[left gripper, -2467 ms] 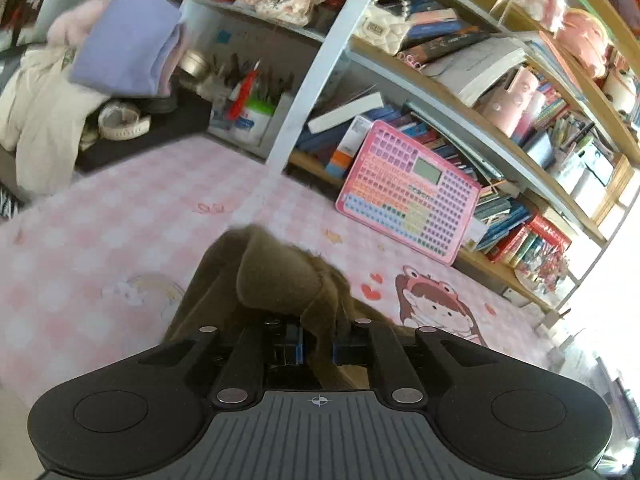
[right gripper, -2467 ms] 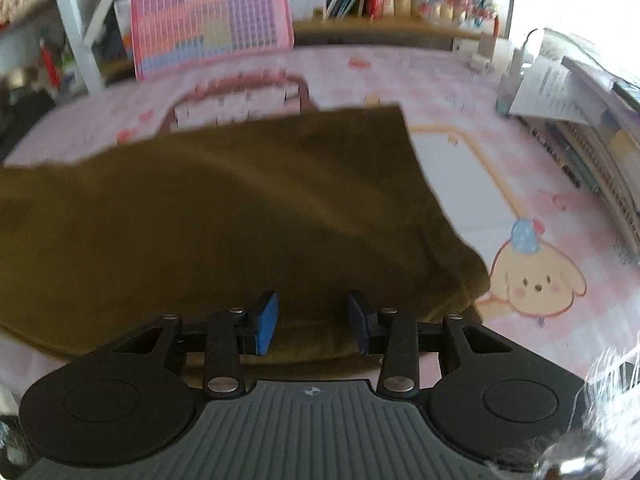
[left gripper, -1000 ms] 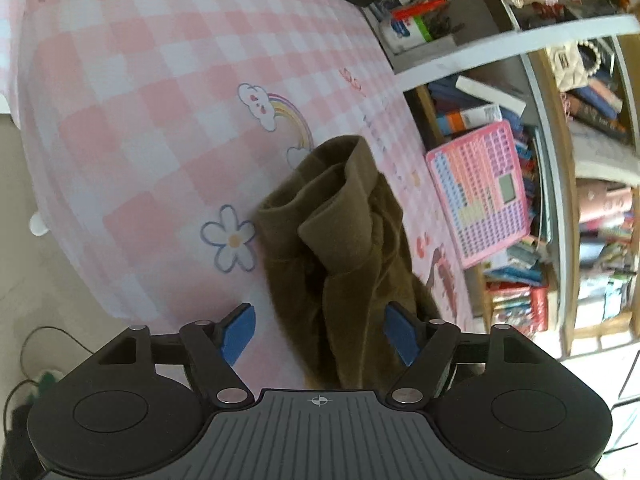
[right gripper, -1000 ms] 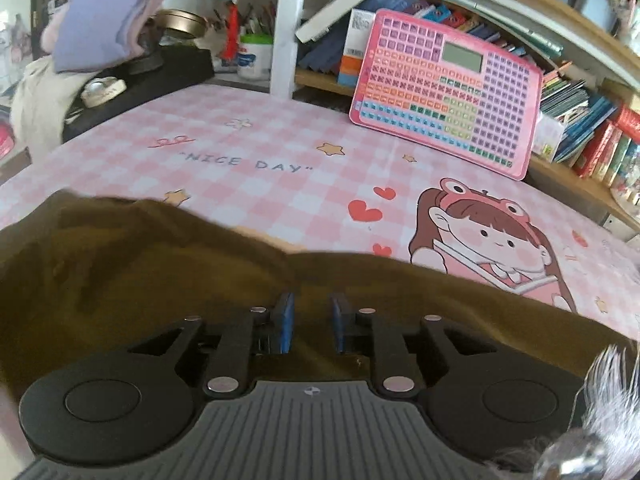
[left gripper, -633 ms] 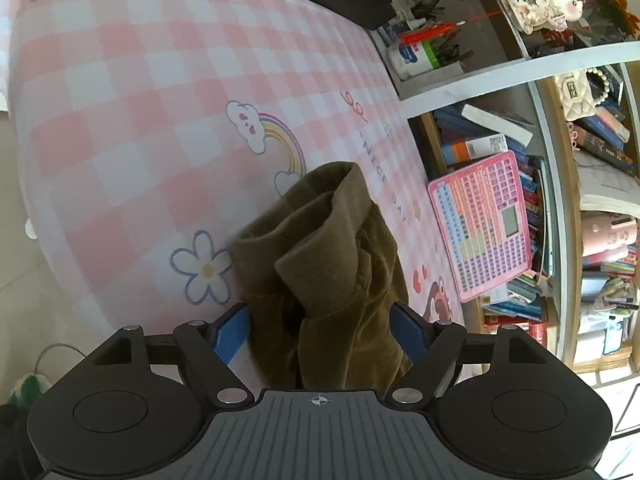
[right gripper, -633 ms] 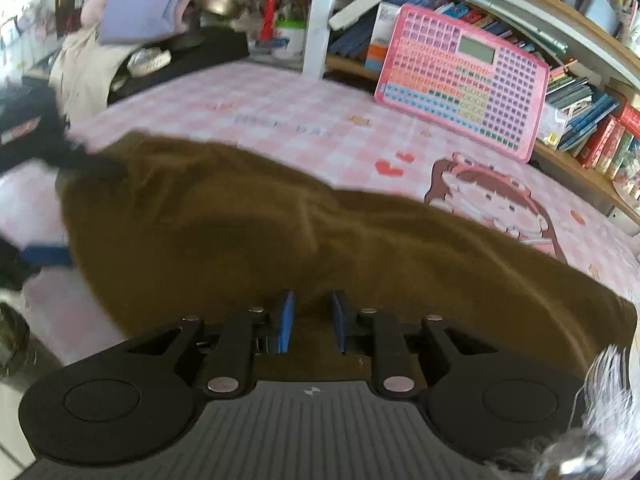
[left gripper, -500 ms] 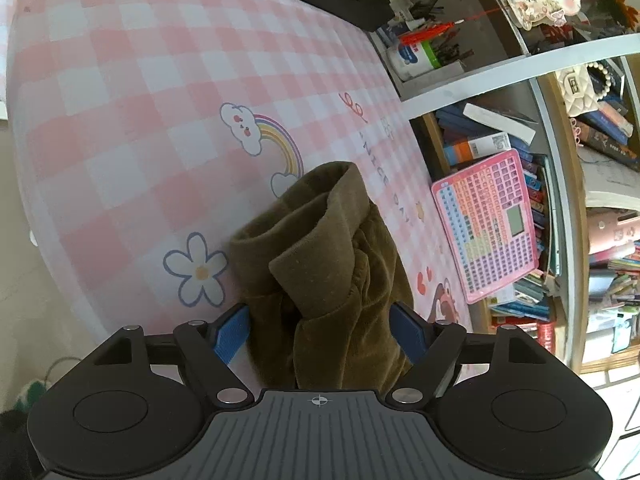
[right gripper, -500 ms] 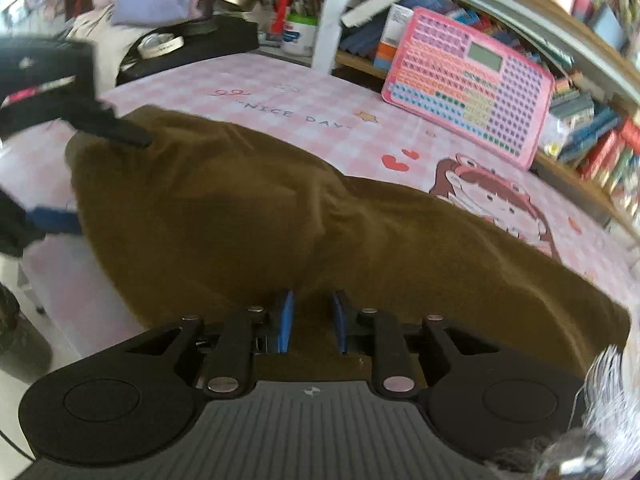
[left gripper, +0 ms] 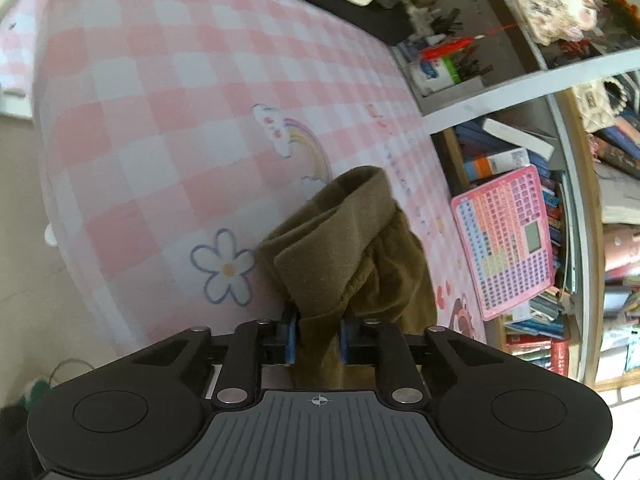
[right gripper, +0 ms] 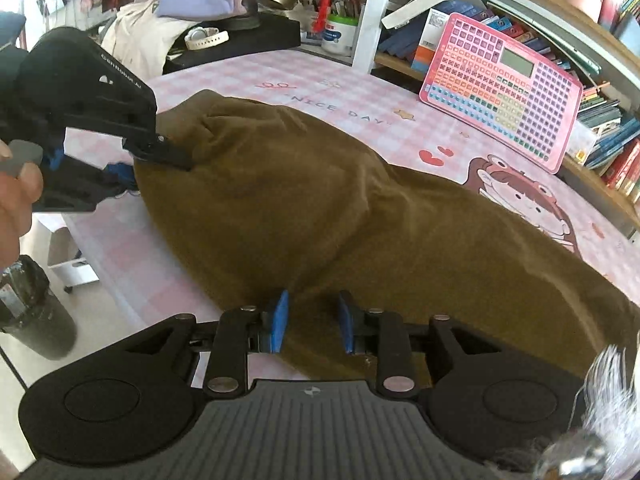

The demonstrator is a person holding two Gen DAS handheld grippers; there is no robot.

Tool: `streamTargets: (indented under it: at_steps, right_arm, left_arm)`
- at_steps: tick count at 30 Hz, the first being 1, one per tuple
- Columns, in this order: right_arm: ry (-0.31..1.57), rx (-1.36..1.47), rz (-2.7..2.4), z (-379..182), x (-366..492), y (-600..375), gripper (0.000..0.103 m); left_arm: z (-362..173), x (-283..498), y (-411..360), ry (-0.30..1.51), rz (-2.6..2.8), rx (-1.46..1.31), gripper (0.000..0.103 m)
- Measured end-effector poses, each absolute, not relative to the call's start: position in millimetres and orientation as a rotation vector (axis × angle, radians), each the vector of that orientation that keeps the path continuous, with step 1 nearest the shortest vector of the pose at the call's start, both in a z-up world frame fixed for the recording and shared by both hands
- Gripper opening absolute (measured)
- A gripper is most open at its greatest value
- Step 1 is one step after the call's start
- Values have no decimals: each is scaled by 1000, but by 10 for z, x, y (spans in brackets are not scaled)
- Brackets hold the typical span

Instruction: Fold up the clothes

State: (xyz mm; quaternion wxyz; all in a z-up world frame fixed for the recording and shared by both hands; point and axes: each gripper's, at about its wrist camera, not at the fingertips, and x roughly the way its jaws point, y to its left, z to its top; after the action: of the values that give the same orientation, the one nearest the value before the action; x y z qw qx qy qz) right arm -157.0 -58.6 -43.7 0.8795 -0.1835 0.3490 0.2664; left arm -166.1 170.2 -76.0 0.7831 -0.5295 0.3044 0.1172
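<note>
Brown garment [right gripper: 320, 200] on pink checked tablecloth [left gripper: 160, 120]; left gripper [left gripper: 316, 340] jaws clamped on garment, right gripper [right gripper: 312, 322] jaws apart.

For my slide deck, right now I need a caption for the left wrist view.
Left gripper clamps a bunched olive-brown garment above the pink checked tablecloth.

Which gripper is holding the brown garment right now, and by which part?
The left gripper pinches a bunched fold at the end of the brown garment. The right gripper has its jaws open over the near edge, holding nothing.
</note>
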Motion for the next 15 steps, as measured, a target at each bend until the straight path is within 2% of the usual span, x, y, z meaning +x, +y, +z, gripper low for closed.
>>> streamTargets:
  at_steps: [3,8,10,11,15]
  right_arm:
    - [735,-347,569,-434,-1548,-627,26]
    - [747,-282,622,-425,-1476,-753,26]
    - [762,-234,643,-393,-1428,-866,37]
    - [767,-201,635,-367,-1412,-979,47]
    - [783,-126,573,-299,-1406,-1527,49]
  left_arm:
    - [-478,-1625,1514,598,175,-1020,14]
    - [115,-1507,861,552,-36,-635,14]
    - [282,-1480,511,543,-109,-445,14]
    - [327,-1464,373,542,-132,-380,14]
    - [363,-1342,-123,584,-184,-193,15]
